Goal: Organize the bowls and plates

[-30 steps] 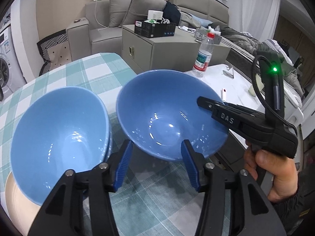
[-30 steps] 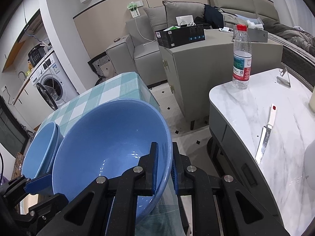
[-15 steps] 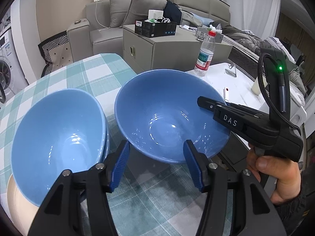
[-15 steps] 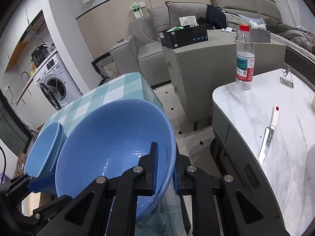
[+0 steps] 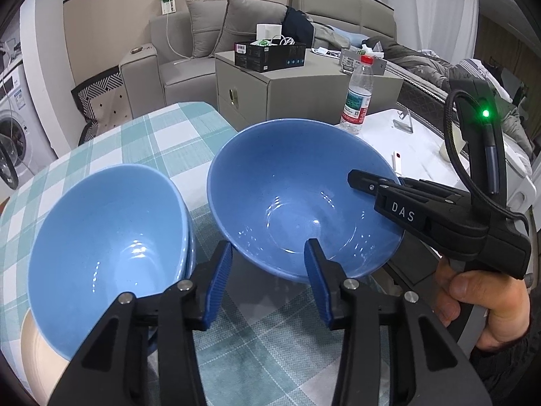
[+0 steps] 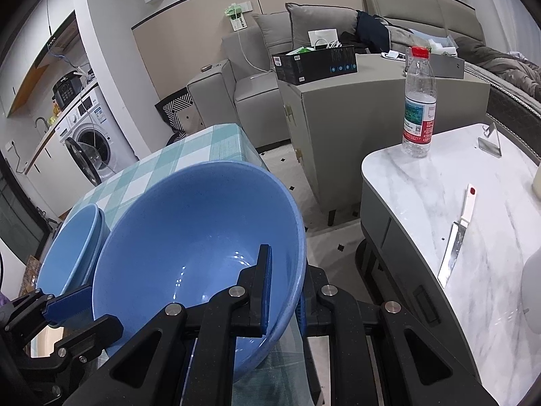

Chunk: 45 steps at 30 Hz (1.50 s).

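Note:
My right gripper (image 6: 285,291) is shut on the rim of a blue bowl (image 6: 189,237) and holds it above the checked tablecloth; in the left wrist view the same bowl (image 5: 297,196) hangs right of centre, with the right gripper (image 5: 399,182) clamped on its right rim. A stack of two blue bowls (image 5: 101,243) sits at the left on a cream plate (image 5: 37,355). The stack also shows in the right wrist view (image 6: 71,243). My left gripper (image 5: 267,280) is open and empty, just in front of the held bowl, between it and the stack.
The table with the teal checked cloth (image 5: 162,135) ends just right of the held bowl. A white marble table (image 6: 473,209) on the right carries a water bottle (image 6: 419,101) and a knife (image 6: 456,237). A grey cabinet (image 6: 355,101) and a sofa stand behind.
The held bowl has risen a little and shifted slightly toward the stack. My left gripper stays open in front of it.

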{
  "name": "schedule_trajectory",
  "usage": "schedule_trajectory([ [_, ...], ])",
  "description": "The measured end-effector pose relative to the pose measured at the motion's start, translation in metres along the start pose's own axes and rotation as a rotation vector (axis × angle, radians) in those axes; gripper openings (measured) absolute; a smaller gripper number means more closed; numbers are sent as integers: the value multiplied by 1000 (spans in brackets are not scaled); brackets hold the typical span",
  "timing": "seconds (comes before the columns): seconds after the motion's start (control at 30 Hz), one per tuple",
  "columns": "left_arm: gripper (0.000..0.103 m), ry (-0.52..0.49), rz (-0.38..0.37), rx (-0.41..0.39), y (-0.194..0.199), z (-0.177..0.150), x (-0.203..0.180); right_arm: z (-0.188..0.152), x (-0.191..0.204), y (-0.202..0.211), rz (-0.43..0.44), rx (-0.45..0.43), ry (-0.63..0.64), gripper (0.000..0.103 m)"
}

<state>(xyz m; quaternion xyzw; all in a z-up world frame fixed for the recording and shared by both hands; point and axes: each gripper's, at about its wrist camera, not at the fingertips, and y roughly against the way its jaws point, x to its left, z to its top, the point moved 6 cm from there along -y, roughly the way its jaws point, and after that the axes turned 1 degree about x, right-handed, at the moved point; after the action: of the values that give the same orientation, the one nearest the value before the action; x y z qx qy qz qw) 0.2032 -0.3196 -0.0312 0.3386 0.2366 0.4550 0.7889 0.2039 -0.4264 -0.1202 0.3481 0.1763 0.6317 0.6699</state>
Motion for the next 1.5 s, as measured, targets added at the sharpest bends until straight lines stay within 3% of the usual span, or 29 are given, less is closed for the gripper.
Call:
schedule_trajectory([
  [1.5,43,-21,-20,-111,52,20,14,25,33,69,-10,-153,47,13],
])
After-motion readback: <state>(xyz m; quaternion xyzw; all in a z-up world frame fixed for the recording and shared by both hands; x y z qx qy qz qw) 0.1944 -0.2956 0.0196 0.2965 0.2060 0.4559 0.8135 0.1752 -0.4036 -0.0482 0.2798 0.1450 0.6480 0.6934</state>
